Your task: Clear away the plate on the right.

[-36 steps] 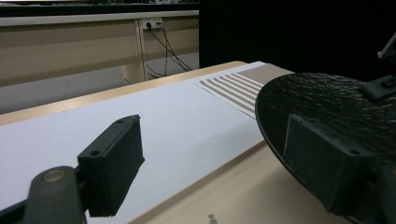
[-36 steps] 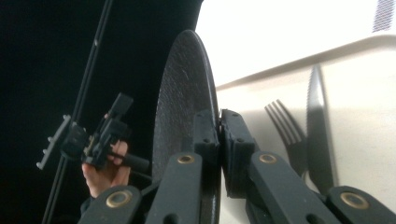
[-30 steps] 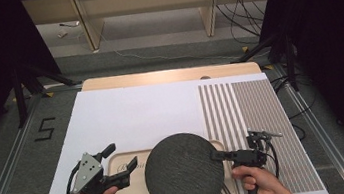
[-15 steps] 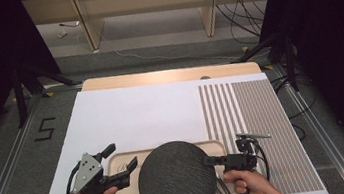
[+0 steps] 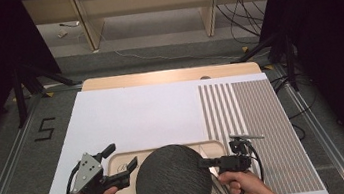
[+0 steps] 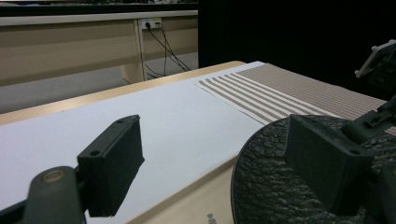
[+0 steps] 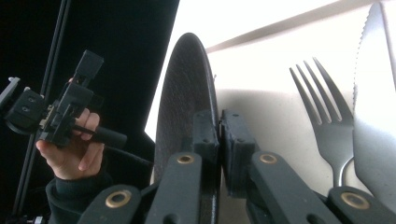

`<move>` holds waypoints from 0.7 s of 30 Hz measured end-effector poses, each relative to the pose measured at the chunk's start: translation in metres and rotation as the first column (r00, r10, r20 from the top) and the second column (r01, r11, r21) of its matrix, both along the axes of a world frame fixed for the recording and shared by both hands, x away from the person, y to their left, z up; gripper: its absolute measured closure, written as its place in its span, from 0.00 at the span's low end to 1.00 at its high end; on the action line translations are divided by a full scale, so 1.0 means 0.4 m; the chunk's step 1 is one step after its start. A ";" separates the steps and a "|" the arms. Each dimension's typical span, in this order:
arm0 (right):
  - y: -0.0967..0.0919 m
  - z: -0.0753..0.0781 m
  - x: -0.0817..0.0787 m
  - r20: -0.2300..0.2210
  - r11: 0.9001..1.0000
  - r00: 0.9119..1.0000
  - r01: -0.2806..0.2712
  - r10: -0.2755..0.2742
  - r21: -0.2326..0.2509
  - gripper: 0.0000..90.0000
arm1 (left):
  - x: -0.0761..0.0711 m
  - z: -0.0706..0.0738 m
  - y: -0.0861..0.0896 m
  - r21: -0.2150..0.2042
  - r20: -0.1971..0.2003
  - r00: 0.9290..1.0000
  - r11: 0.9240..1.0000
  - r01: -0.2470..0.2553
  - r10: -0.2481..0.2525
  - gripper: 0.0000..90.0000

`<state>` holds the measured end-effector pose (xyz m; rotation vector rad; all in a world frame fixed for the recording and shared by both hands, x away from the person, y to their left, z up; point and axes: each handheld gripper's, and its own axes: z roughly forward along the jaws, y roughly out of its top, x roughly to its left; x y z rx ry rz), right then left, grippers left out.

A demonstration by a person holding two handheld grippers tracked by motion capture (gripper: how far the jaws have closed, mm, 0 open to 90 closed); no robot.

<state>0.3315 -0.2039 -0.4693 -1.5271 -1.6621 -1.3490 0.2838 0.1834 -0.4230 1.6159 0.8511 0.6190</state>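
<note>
High view: my right gripper (image 5: 203,163) pinches the dark round plate (image 5: 172,181) by its right rim, over the wooden tray (image 5: 118,162) | my left gripper (image 5: 120,158) spread, just left of plate | fork (image 7: 327,116) and knife (image 7: 376,93) lie beside it.

Both grippers are showing matte black bodies and blocky jaws with brass-coloured pivot pins. The left gripper (image 5: 117,169) is carrying a grey three-cornered plate. The right gripper (image 5: 204,163) is trailing a black cable. Dark sleeve cuffs are covering the wrists.
</note>
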 end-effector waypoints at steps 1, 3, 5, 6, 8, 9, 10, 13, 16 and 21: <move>0.002 -0.001 0.000 0.001 1.000 1.000 0.002 -0.002 0.001 0.96 | 0.000 0.000 0.000 0.001 0.000 1.000 1.000 0.001 -0.001 0.21; 0.006 -0.002 0.000 -0.002 1.000 1.000 -0.002 0.002 -0.005 0.96 | 0.000 0.000 0.000 0.000 0.001 1.000 1.000 0.000 0.000 0.21; 0.010 -0.005 0.000 -0.005 1.000 1.000 -0.004 0.004 -0.005 0.96 | 0.000 0.000 0.000 0.000 0.001 1.000 1.000 0.001 -0.001 0.21; 0.012 -0.006 0.000 -0.004 1.000 1.000 -0.005 0.005 -0.011 0.96 | -0.001 0.000 0.000 0.001 0.001 1.000 1.000 0.001 -0.001 0.21; 0.015 -0.006 0.001 -0.006 1.000 1.000 -0.011 0.011 -0.015 0.96 | -0.001 0.000 0.000 0.000 0.001 1.000 1.000 0.001 -0.001 0.21; 0.017 -0.008 0.000 -0.004 1.000 1.000 -0.013 0.013 -0.017 0.96 | -0.001 0.000 0.000 0.000 0.001 1.000 1.000 0.001 -0.001 0.21; 0.020 -0.008 0.000 -0.009 1.000 1.000 -0.013 0.012 -0.015 0.96 | -0.001 0.000 0.000 0.001 0.001 1.000 1.000 0.002 -0.002 0.21; 0.026 -0.009 0.001 -0.009 1.000 1.000 -0.018 0.018 -0.021 0.96 | -0.001 0.000 0.000 0.001 0.001 1.000 1.000 0.002 -0.002 0.21; 0.032 -0.010 0.001 -0.005 1.000 1.000 -0.018 0.018 -0.022 0.96 | -0.001 0.000 0.000 0.001 0.001 1.000 1.000 0.002 -0.002 0.21; 0.037 -0.014 0.004 -0.008 0.999 1.000 -0.018 0.018 -0.029 0.96 | -0.001 0.000 0.000 0.001 0.002 1.000 1.000 0.002 -0.002 0.21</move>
